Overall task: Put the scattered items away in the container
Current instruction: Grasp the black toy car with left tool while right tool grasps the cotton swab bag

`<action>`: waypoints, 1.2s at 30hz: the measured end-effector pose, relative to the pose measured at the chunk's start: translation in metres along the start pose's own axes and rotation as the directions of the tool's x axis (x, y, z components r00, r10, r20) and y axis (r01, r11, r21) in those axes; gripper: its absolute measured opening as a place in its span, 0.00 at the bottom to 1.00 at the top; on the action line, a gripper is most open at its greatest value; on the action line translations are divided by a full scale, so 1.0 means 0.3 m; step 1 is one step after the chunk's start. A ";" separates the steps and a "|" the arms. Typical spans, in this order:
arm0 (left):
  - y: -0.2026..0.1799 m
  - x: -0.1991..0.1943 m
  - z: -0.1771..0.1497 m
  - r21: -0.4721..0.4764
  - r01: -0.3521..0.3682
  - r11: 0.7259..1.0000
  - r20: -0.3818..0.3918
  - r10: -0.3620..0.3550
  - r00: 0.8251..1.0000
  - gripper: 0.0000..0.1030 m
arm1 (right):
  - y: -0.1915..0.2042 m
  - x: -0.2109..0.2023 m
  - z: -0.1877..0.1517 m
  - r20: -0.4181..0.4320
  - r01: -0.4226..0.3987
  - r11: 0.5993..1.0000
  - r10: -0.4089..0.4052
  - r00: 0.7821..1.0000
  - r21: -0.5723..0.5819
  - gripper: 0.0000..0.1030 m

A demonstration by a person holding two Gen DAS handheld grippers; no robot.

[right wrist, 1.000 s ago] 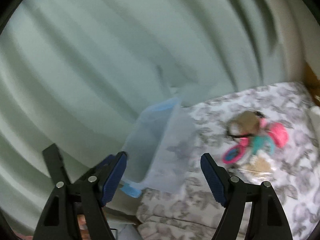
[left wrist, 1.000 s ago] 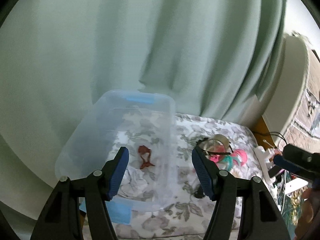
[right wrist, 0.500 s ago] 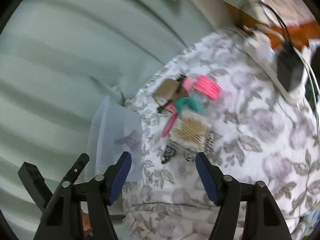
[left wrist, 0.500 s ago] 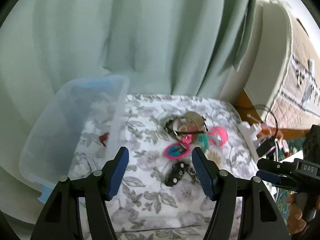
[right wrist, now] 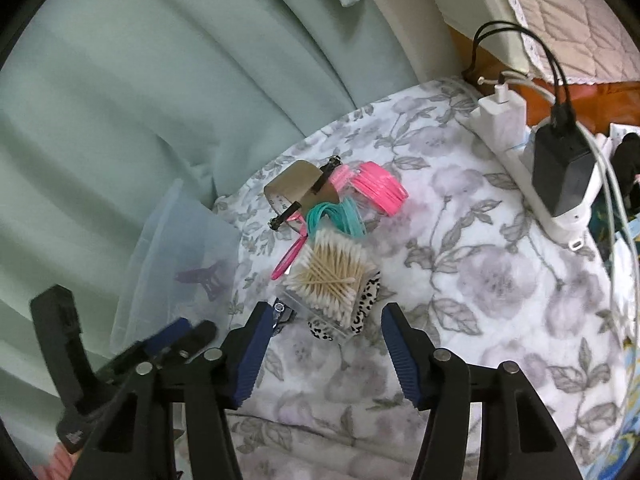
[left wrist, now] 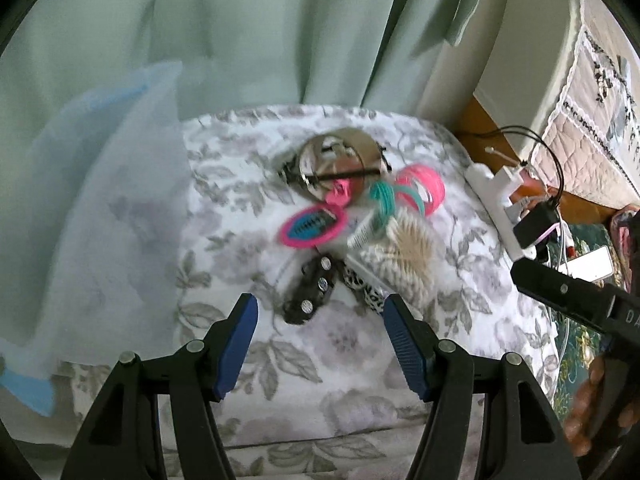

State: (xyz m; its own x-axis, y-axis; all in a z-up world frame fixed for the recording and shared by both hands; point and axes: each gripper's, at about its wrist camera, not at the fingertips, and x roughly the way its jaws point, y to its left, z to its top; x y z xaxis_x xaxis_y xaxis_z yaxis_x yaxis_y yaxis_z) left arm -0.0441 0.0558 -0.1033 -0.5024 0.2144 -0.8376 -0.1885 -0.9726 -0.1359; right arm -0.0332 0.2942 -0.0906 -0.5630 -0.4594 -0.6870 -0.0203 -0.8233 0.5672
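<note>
A pile of small items lies on the floral cloth [left wrist: 352, 344]: a clear box of cotton swabs [right wrist: 330, 276], pink hair bands [right wrist: 378, 186], teal hair bands [right wrist: 340, 216], a pink oval comb [left wrist: 314, 226], a round mirror [left wrist: 340, 164], a black clip [left wrist: 312, 290] and a leopard-print clip [right wrist: 362, 312]. The clear plastic container [left wrist: 104, 216] stands at the left; it also shows in the right wrist view [right wrist: 180, 264], with a dark hair claw [right wrist: 204, 280] inside. My left gripper [left wrist: 320, 332] is open just before the black clip. My right gripper [right wrist: 326, 344] is open just before the swab box.
Green curtains [left wrist: 240, 32] hang behind the table. A white power strip [right wrist: 532, 168] with a black charger [right wrist: 564, 172] and cables lies along the right edge. A bed with a quilted cover [left wrist: 592, 112] is at far right.
Both grippers swung right from the container and came down toward the pile. The pile now sits centred and close in both views; the container has slid to the left edge.
</note>
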 end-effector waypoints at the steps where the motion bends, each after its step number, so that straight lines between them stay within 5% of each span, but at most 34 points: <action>1: 0.012 0.008 -0.003 -0.027 0.014 1.000 0.003 -0.014 1.000 0.65 | -0.004 0.006 -0.001 0.004 -0.001 1.000 0.001 1.000 0.000 0.58; 6: 0.049 0.055 -0.011 -0.085 0.033 0.996 0.005 -0.032 0.999 0.65 | -0.025 0.054 -0.006 -0.018 0.026 1.000 -0.026 1.000 0.010 0.58; 15: 0.011 0.174 -0.047 -0.048 0.154 0.987 -0.145 -0.159 0.977 0.65 | -0.029 0.167 -0.015 -0.104 -0.022 1.000 0.023 0.994 0.012 0.58; 22: 0.014 0.188 -0.007 0.036 -0.017 0.999 -0.061 0.019 0.998 0.65 | -0.036 0.241 0.003 -0.129 -0.007 0.999 0.011 0.992 0.032 0.58; 36: 0.016 0.329 0.008 0.134 -0.075 0.988 -0.099 0.088 0.991 0.61 | -0.051 0.391 0.055 -0.162 0.028 0.997 -0.016 0.987 0.072 0.60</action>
State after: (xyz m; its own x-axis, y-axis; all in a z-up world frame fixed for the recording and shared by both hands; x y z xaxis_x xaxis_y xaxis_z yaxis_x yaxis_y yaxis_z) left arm -0.0965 0.0726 -0.1853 -0.4315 0.1176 -0.8944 -0.2616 -0.9652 -0.0008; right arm -0.1127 0.2583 -0.1724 -0.4214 -0.4938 -0.7606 -0.0953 -0.8100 0.5786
